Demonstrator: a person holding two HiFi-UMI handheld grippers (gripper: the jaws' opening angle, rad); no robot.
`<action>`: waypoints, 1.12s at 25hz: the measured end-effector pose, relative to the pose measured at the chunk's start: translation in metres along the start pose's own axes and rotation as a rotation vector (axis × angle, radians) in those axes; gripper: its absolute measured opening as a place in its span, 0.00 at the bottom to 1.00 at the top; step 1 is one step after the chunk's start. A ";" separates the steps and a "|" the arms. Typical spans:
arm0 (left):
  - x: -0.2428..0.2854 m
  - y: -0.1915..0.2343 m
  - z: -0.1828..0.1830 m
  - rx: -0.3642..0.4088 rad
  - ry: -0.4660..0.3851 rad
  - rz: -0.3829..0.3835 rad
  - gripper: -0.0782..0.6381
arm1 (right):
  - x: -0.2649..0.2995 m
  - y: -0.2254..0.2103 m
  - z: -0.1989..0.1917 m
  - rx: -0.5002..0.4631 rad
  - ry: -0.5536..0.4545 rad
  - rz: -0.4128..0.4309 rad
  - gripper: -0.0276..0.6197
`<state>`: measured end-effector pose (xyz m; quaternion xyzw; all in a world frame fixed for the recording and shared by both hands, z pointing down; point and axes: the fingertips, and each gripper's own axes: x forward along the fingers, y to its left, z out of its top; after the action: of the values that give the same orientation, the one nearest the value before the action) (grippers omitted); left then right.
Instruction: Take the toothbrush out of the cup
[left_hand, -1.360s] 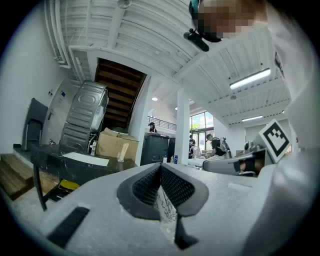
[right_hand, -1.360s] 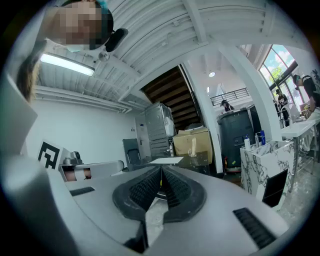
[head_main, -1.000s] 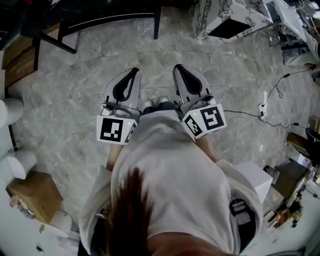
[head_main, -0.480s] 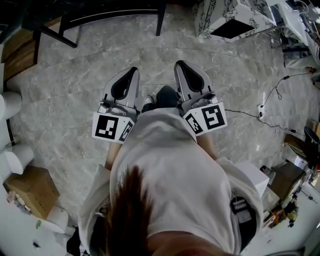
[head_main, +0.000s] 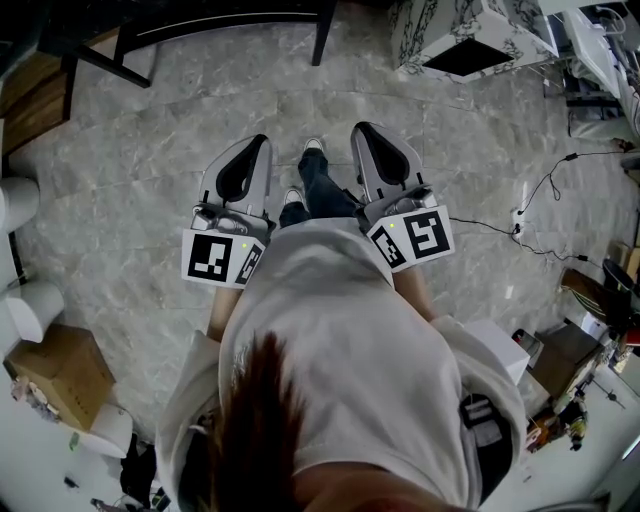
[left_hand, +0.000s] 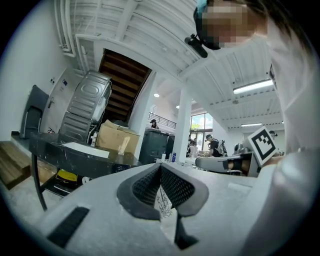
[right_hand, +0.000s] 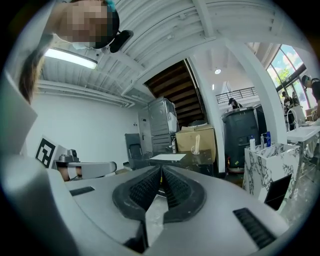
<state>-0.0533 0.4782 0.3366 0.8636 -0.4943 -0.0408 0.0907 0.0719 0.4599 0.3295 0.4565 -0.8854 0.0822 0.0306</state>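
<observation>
- Above the marble floor (head_main: 150, 200), the left gripper (head_main: 262, 142) and the right gripper (head_main: 362, 130) were both clenched on nothing.
- Well ahead on the dark bench (right_hand: 199, 158), the toothbrush (right_hand: 197, 138) apparently stood in its cup (right_hand: 195, 150), before a cardboard box (right_hand: 208, 140).

Tbrush (right_hand: 197, 140) upright in cup (right_hand: 195, 149), dark tbl (right_hand: 202, 159).

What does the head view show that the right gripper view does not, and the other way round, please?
Only the head view shows the person's shoe and a cable on the floor. Only the right gripper view shows a ceiling lamp, a staircase and a box. Both show the left gripper, the right gripper with its jaws together, and the marbled cabinet.
</observation>
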 end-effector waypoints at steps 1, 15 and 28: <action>0.003 0.003 0.000 0.002 0.000 0.003 0.13 | 0.003 -0.004 0.000 0.003 0.002 -0.001 0.07; 0.092 0.040 0.027 0.013 -0.062 0.096 0.13 | 0.077 -0.092 0.024 0.032 -0.026 0.046 0.07; 0.159 0.057 0.030 0.033 -0.046 0.152 0.13 | 0.123 -0.142 0.036 0.050 -0.042 0.109 0.07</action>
<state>-0.0255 0.3094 0.3213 0.8238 -0.5610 -0.0458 0.0680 0.1168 0.2740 0.3262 0.4097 -0.9071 0.0964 -0.0038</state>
